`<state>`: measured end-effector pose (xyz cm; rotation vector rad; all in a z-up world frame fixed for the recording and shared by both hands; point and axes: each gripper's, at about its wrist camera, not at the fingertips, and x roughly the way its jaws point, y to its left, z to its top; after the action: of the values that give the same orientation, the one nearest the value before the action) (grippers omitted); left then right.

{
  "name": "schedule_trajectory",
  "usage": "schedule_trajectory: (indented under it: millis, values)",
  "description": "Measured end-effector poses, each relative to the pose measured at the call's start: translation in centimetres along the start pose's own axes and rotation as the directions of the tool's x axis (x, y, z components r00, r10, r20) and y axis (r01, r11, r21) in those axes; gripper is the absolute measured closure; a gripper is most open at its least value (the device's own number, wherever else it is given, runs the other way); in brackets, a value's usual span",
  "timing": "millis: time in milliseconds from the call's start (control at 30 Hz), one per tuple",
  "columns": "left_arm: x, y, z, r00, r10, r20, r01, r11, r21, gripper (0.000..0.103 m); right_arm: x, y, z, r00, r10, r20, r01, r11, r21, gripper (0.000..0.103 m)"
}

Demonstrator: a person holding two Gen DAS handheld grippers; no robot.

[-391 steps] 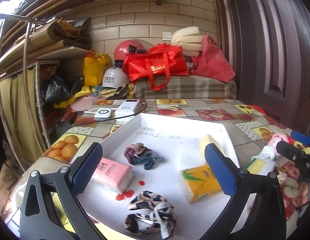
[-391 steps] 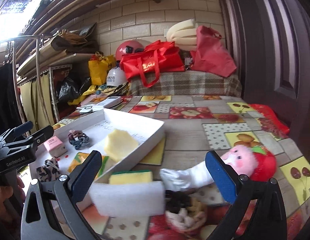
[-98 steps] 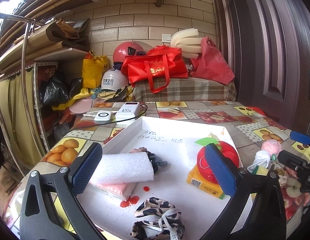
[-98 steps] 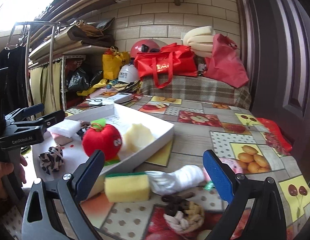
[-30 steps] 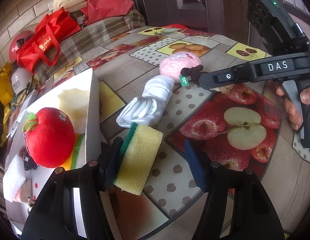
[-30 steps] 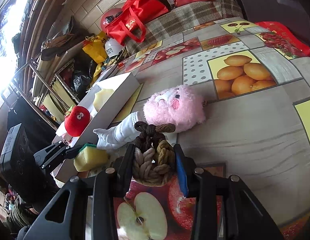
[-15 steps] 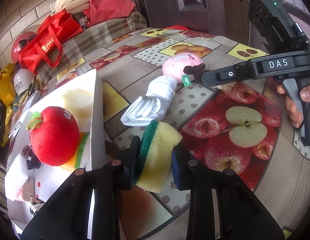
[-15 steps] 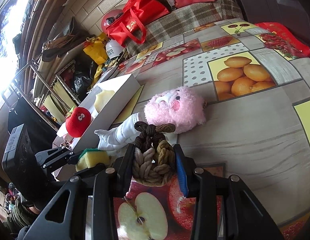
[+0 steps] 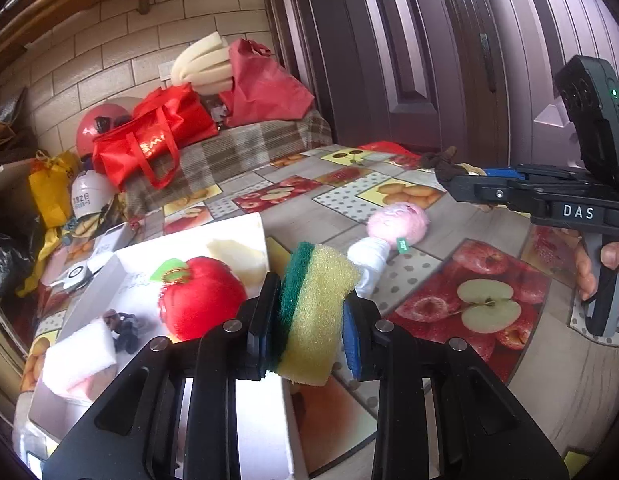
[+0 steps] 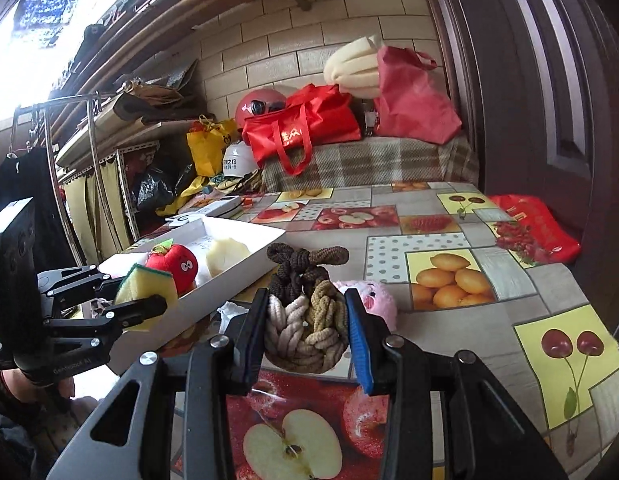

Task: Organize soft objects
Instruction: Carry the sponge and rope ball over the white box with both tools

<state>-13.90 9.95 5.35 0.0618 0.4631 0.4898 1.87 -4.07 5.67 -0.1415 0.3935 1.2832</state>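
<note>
Sponge (image 9: 315,312), yellow with a green face, sits clamped in the left gripper (image 9: 309,328) just beside the white tray (image 9: 245,232) holding a red plush apple (image 9: 201,304). Right gripper (image 10: 305,336) is closed on a knotted rope ball (image 10: 303,320) above the fruit-print tablecloth (image 10: 489,320).

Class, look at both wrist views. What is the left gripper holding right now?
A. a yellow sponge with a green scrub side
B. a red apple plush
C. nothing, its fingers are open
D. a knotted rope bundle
A: the left gripper is shut on the sponge, while the rope bundle sits in the right gripper.
</note>
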Motion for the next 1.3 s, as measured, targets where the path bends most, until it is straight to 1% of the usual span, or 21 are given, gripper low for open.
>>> schedule_trajectory:
  millis: [167, 233, 333, 467, 667, 800, 1000, 1300]
  values:
    - [-0.6, 3.4, -0.6, 0.997, 0.068, 0.031, -0.065, 0.994, -0.086, 0.075, 0.4, 0.8, 0.2, 1.000, -0.012, 0.022, 0.012, 1.000, -0.007, 0.066]
    - [-1.1, 4.5, -1.0, 0.996, 0.086, 0.040, -0.080, 0.990, -0.119, 0.075, 0.4, 1.3, 0.2, 0.999, -0.021, 0.026, 0.021, 1.000, -0.018, 0.066]
    - [-1.3, 6.2, -1.5, 0.993, 0.108, 0.043, -0.100, 0.983, -0.155, 0.075, 0.8, 1.9, 0.2, 0.999, -0.032, 0.022, 0.033, 0.999, -0.029, 0.066]
    - [-1.8, 8.1, -2.1, 0.988, 0.146, 0.044, -0.136, 0.975, -0.176, 0.075, 1.3, 2.9, 0.2, 0.999, -0.037, 0.015, 0.038, 0.998, -0.051, 0.066]
    - [-2.3, 10.8, -3.0, 0.983, 0.183, 0.032, -0.169, 0.953, -0.253, 0.075, 2.7, 5.6, 0.2, 1.000, -0.031, 0.003, 0.031, 0.993, -0.111, 0.066]
    - [-2.2, 11.5, -3.2, 0.979, 0.203, 0.022, -0.190, 0.946, -0.263, 0.075, 3.5, 7.6, 0.1, 1.000, -0.009, -0.003, 0.009, 0.990, -0.144, 0.066]
    - [-2.0, 12.2, -3.4, 0.978, 0.209, 0.010, -0.198, 0.942, -0.270, 0.075, 4.7, 9.7, 0.1, 1.000, 0.016, -0.027, -0.020, 0.983, -0.182, 0.066]
    - [-1.8, 13.0, -3.6, 0.977, 0.213, -0.003, -0.205, 0.936, -0.285, 0.075, 7.1, 12.1, 0.5, 0.995, 0.057, -0.080, -0.072, 0.977, -0.203, 0.066]
